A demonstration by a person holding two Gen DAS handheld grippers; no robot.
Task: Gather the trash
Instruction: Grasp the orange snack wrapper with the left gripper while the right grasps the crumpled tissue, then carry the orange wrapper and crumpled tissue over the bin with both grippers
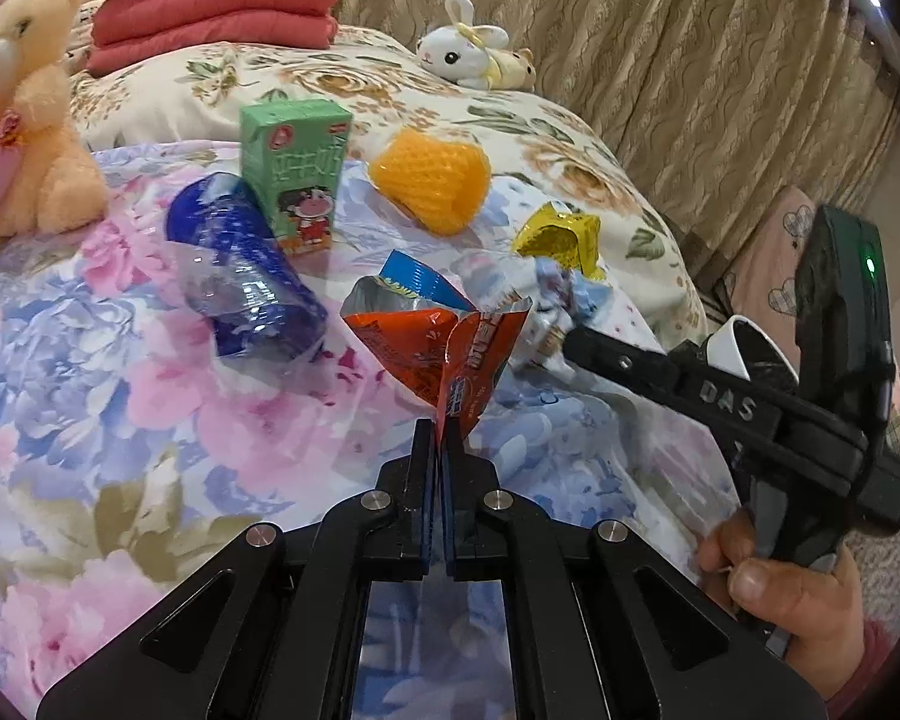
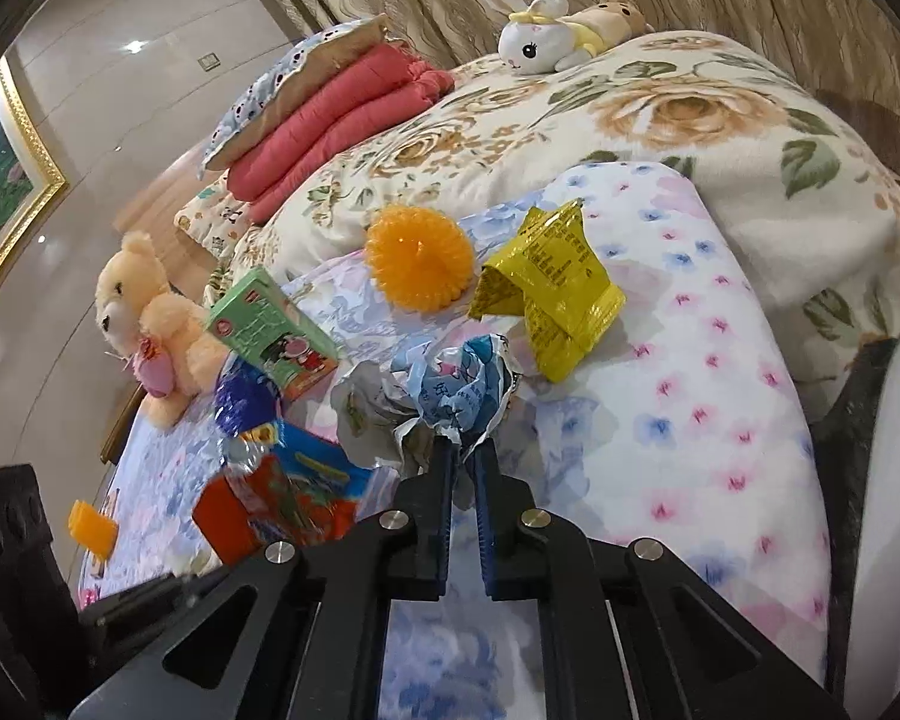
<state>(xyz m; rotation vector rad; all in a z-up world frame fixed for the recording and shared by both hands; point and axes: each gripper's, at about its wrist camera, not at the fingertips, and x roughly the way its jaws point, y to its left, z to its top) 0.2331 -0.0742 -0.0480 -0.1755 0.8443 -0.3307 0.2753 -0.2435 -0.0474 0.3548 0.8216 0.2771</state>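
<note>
You held the left gripper (image 1: 448,429) pressed together on the lower corner of an orange-red snack wrapper (image 1: 444,348), which stood up from the floral bedspread (image 1: 150,420) with its foil mouth open. Your right gripper (image 2: 461,450) was likewise pinched, its jaws gripping a crumpled white-and-blue wrapper (image 2: 444,396) just beside the first; in the left wrist view your hand (image 1: 786,594) carried that tool in from the right.

By these two views, the collection was at an early stage: two pieces were seized, but neither had yet left the bed, and no bin or bag could be identified for certain.

Remaining on the bedspread:
- a crushed blue plastic bottle (image 1: 240,270), lying on its side;
- a green drink carton (image 1: 294,174), upright against the bottle;
- an orange foam fruit net (image 1: 432,177), farther back;
- a yellow foil wrapper (image 1: 561,237), near the quilt's edge.

The plush bear (image 1: 24,120) and plush rabbit (image 1: 468,54) were judged belongings, not trash.
</note>
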